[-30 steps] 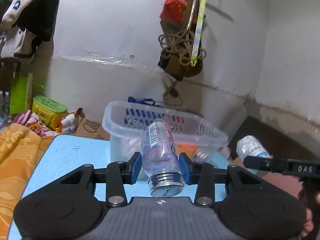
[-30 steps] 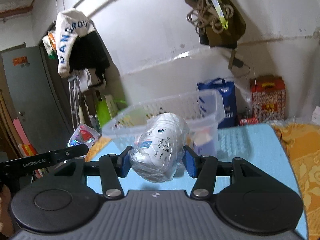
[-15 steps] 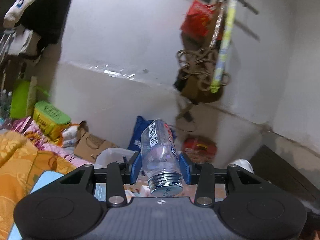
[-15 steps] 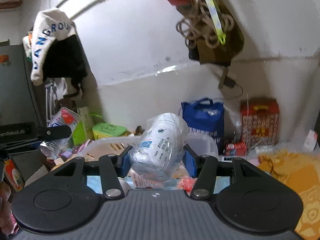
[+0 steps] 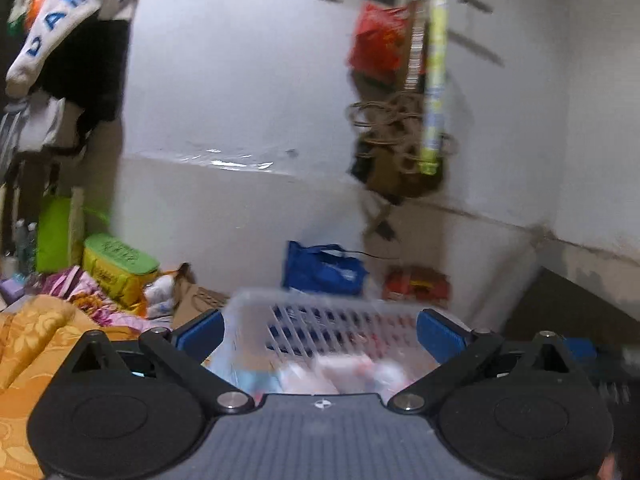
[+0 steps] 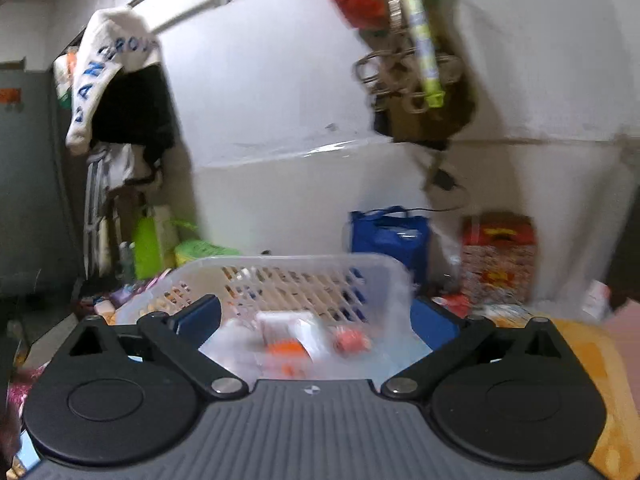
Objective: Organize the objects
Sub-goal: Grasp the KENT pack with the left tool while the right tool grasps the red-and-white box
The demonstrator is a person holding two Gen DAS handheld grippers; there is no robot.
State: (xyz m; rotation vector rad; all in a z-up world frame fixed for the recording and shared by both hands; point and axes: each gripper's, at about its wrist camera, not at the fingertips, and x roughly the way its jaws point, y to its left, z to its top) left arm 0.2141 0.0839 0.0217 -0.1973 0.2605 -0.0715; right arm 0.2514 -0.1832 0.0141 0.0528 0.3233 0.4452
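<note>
Hovering over the slotted plastic basket (image 5: 320, 320), the left gripper (image 5: 320, 334) has its blue-padded jaws spread wide with nothing between them; blurred white and pink items lie inside the basket below. Seen from the right wrist, the right gripper (image 6: 316, 322) is likewise spread wide and empty above the same basket (image 6: 280, 276), where a white box with an orange patch (image 6: 288, 336) rests beside a small red-orange object (image 6: 352, 342). Behind stand a blue bag (image 6: 388, 236) and a red box (image 6: 498, 256) against the white wall.

A: How many baskets (image 6: 280, 276)?
B: One. Behind it, one blue bag (image 6: 390, 236) and one red box (image 6: 498, 256).
A: Inside the basket?
B: Several packets, too blurred to count.
</note>
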